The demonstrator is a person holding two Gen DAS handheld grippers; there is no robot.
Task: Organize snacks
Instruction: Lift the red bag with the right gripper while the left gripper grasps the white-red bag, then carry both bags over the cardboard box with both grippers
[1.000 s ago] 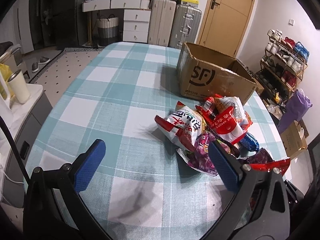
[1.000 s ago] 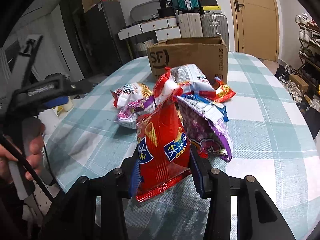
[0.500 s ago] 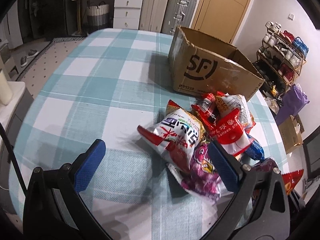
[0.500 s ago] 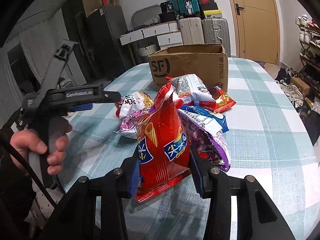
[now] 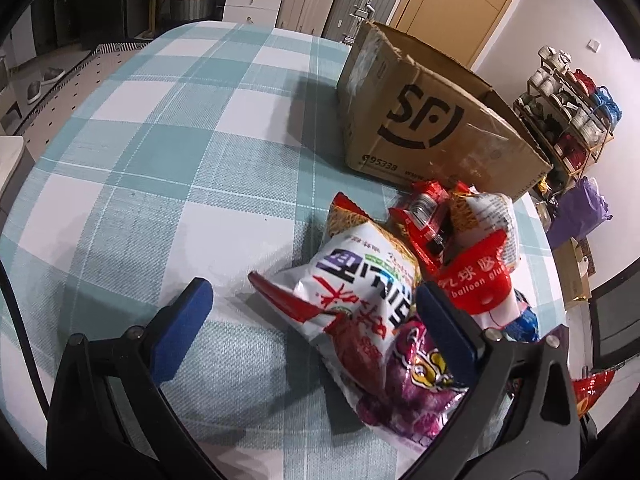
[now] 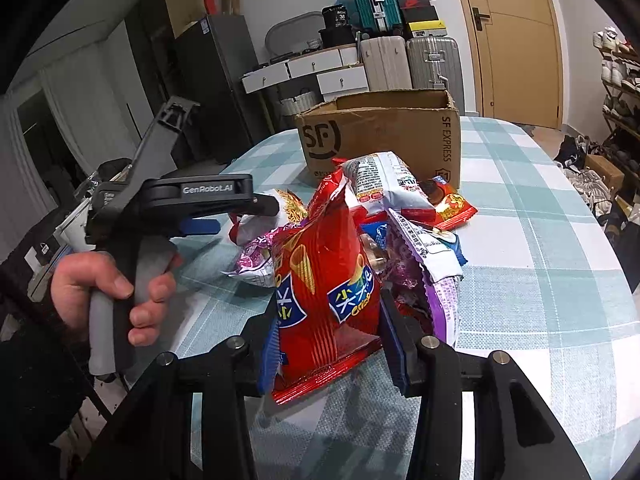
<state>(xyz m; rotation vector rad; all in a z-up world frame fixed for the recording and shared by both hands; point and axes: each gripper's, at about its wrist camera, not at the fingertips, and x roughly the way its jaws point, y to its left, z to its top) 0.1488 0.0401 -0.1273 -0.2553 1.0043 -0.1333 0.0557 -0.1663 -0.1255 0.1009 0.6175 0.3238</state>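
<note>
A heap of snack bags lies on the checked tablecloth (image 5: 168, 168) in front of an open cardboard box (image 5: 432, 120) (image 6: 380, 132). My left gripper (image 5: 316, 320) (image 6: 240, 216) is open, tilted down over the heap's left side. A white and red snack bag (image 5: 360, 280) lies between its blue pads without touching them, with a purple bag (image 5: 408, 380) partly under it. My right gripper (image 6: 332, 344) is shut on a red snack bag (image 6: 324, 280), held upright at the near edge of the heap. A white bag (image 6: 384, 184) tops the pile.
A hand (image 6: 112, 292) grips the left gripper's handle at the table's left edge. Suitcases (image 6: 416, 60) and white drawers (image 6: 320, 68) stand behind the table. A shoe rack (image 5: 568, 116) lines the right wall, and a wooden door (image 6: 512, 36) is shut.
The left gripper has come forward and down toward the heap, so the white and red bag now lies between its open jaws. The right gripper has kept still with the red bag.
</note>
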